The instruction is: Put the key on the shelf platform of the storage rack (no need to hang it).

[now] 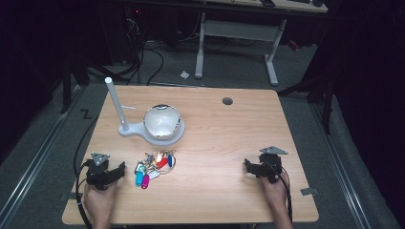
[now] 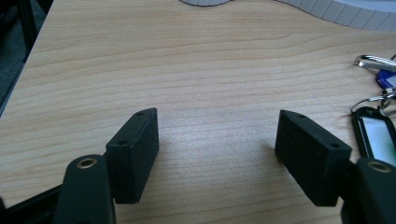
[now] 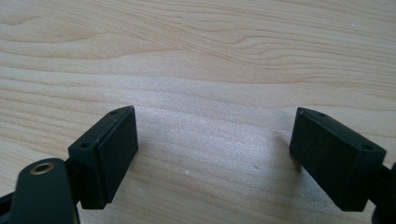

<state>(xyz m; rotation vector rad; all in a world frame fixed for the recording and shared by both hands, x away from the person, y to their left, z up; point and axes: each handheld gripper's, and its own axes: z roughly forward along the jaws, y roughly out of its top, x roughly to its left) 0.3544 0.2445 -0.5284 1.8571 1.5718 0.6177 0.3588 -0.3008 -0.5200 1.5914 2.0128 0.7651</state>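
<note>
A bunch of keys with coloured tags (image 1: 155, 166) lies on the wooden table (image 1: 219, 138) near the front, left of centre. Its black tag (image 2: 373, 135) and a blue tag (image 2: 386, 78) show at the right edge of the left gripper view. My left gripper (image 1: 119, 171) rests on the table just left of the keys, open, with bare wood between its jaws (image 2: 215, 140). My right gripper (image 1: 248, 166) rests at the front right, also open over bare wood (image 3: 215, 140). Behind the keys stands a white base (image 1: 143, 131) carrying a shiny round bowl (image 1: 162, 121) and an upright white post (image 1: 116, 102).
A round cable hole (image 1: 227, 101) sits near the table's far edge. Beyond the table is grey floor with cables and the white legs of another desk (image 1: 236, 43). Wide bare wood lies between the two grippers.
</note>
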